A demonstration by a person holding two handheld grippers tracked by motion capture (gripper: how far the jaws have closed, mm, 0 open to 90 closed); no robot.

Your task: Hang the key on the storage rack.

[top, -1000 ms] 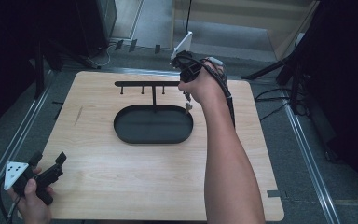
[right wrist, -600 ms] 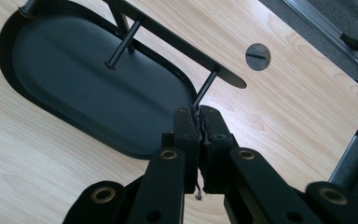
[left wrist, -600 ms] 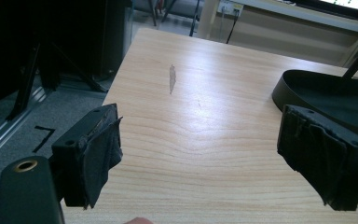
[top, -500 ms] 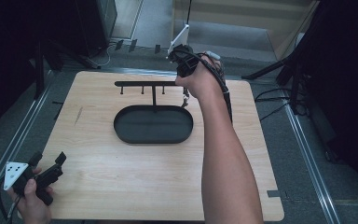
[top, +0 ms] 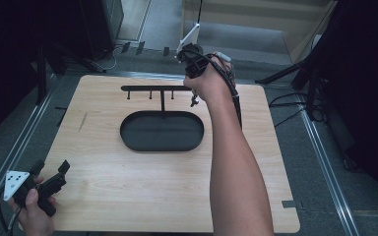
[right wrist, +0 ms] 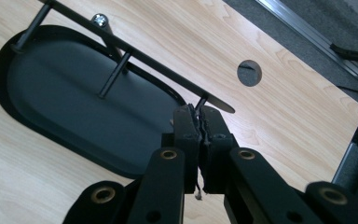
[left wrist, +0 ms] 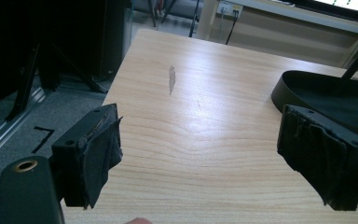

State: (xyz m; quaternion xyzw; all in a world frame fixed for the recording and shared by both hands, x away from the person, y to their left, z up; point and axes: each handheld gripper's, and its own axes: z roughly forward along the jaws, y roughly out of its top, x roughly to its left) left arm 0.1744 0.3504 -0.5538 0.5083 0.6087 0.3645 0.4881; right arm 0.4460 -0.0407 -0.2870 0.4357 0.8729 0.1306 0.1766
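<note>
My right hand-held gripper point(right wrist: 200, 122) is pinched closed, perhaps on a thin chain, by the rack point(top: 153, 89) near the surface's point(top: 128, 196) far edge; my left hand-held gripper point(left wrist: 205, 154) gapes empty at the near-left corner.

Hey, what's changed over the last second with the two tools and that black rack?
The right tool has lifted slightly toward the far end of the rack's bar, its jaws closed with a small dangling item pinched between them. The left tool stays open at the table's near left corner, and the oval tray has not moved.
</note>
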